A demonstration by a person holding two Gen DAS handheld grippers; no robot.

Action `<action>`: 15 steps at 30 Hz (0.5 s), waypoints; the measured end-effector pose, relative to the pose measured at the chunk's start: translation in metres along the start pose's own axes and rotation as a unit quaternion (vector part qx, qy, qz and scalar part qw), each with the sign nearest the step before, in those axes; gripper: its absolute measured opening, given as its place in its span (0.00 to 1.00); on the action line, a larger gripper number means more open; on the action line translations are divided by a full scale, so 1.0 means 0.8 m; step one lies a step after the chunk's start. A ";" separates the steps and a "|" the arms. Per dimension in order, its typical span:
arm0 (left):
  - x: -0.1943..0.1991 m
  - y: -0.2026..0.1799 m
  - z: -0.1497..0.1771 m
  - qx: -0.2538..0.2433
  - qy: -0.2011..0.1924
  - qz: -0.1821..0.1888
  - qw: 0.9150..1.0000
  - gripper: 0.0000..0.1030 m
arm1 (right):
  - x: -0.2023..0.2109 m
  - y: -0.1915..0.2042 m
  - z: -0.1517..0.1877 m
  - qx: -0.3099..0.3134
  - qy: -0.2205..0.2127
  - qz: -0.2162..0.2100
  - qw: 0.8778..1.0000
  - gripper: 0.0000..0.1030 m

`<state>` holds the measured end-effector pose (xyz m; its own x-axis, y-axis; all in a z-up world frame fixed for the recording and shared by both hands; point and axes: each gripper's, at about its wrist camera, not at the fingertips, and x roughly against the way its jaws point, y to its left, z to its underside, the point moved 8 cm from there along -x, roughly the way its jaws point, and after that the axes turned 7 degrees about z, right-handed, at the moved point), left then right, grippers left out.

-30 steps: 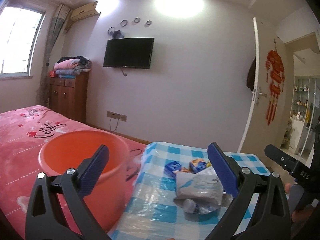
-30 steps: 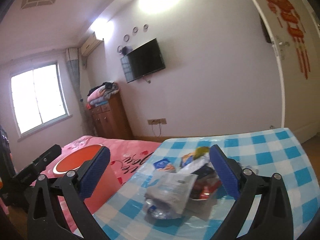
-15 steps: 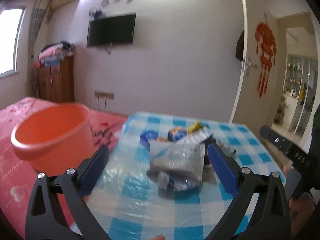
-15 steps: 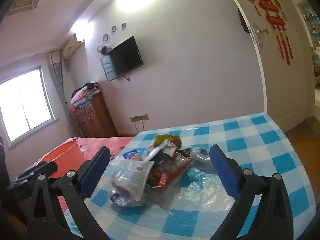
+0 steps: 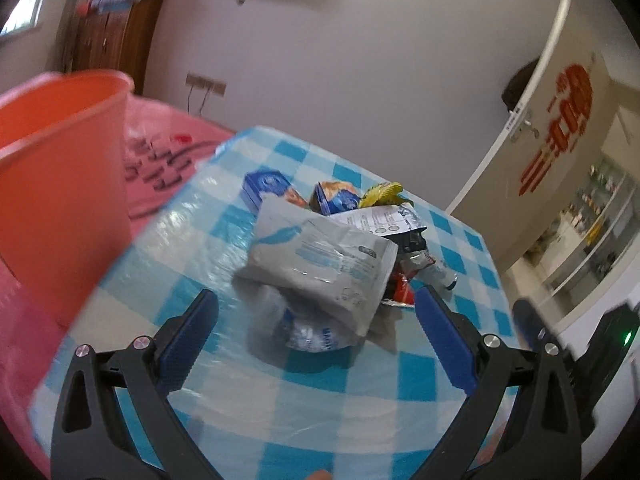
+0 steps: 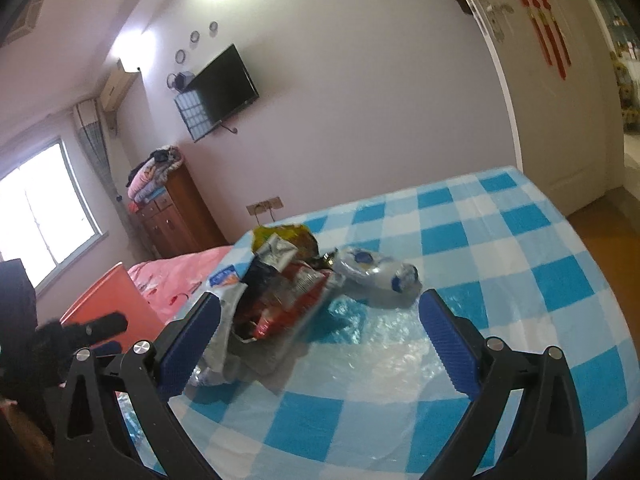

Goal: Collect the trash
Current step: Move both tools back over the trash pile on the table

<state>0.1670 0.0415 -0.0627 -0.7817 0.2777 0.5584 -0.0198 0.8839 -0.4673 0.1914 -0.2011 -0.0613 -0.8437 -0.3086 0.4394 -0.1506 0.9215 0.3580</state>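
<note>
- The trash pile (image 5: 332, 248) sits mid-bench on the checked cloth (image 5: 224, 364), just beyond both claws, with the orange bucket (image 5: 60, 184) to the left.
- Left claw (image 5: 316, 344) and right claw (image 6: 320, 338) are spread wide, holding nothing.
- The grey pouch (image 5: 320, 264) on top looks light, limp and crinkly; pinch a free edge.
- The crushed bottle (image 6: 376, 272) looks slick and springy; take it across its middle.

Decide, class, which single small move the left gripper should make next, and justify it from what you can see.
Probably ease the left gripper forward and down onto the grey-white pouch. Its jaws stand open and empty, the pouch lies on top of the pile nearest them, and the orange bucket waits close by on its left.
</note>
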 end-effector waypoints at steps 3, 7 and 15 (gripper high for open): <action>-0.020 -0.001 -0.004 0.046 0.014 0.011 0.999 0.96 | -0.006 -0.008 0.005 -0.002 0.010 0.000 1.000 0.95; -0.043 0.004 -0.013 0.124 0.021 0.026 0.992 0.96 | -0.014 -0.013 0.013 -0.010 0.029 -0.011 0.999 0.95; -0.079 0.005 -0.032 0.198 0.022 0.017 0.980 0.96 | -0.026 -0.021 0.016 -0.032 0.063 -0.031 0.997 0.95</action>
<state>0.2324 0.0369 -0.0822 -0.7583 0.3282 0.5633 -0.2420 0.6605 -0.7107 0.2049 -0.2076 -0.0868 -0.7612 -0.3961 0.5135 -0.1642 0.8837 0.4382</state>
